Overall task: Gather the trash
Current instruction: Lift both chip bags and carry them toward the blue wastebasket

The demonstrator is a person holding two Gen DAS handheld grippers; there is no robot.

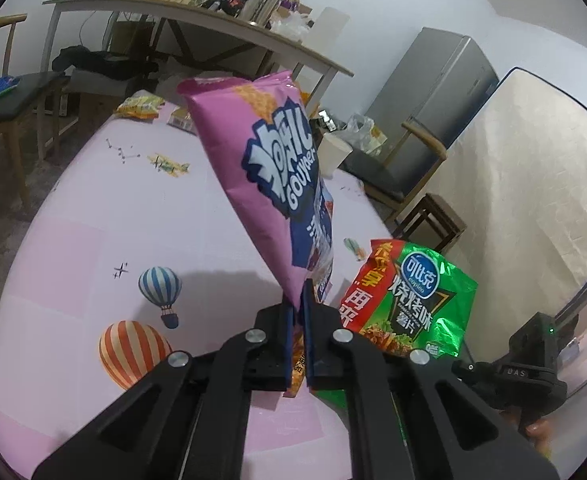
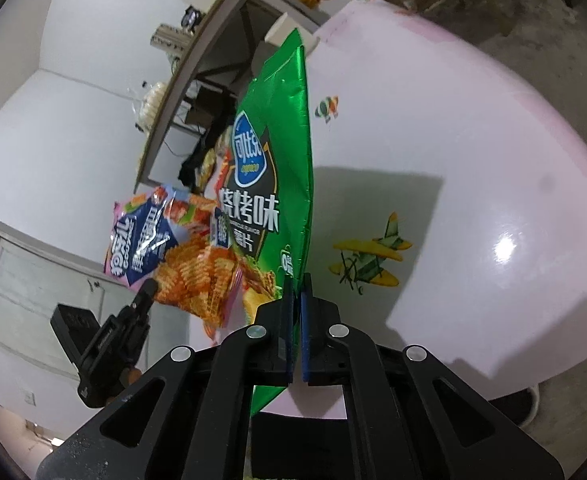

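Note:
My left gripper [image 1: 298,300] is shut on the corner of a pink snack bag [image 1: 261,168] and holds it up above the pink table cover [image 1: 133,216]. My right gripper [image 2: 296,292] is shut on the edge of a green chip bag [image 2: 277,168] and holds it upright above the same cover [image 2: 433,140]. The green bag [image 1: 413,300] shows to the right in the left wrist view, with the right gripper's body [image 1: 533,360] beside it. The pink bag [image 2: 173,244] and the left gripper's body [image 2: 109,344] show to the left in the right wrist view.
More wrappers, a yellow one [image 1: 139,106] among them, lie at the far end of the cover, near a white paper cup [image 1: 333,156]. Behind stand a cluttered table [image 1: 197,12], chairs [image 1: 397,164], a grey fridge [image 1: 433,88] and a mattress [image 1: 533,184].

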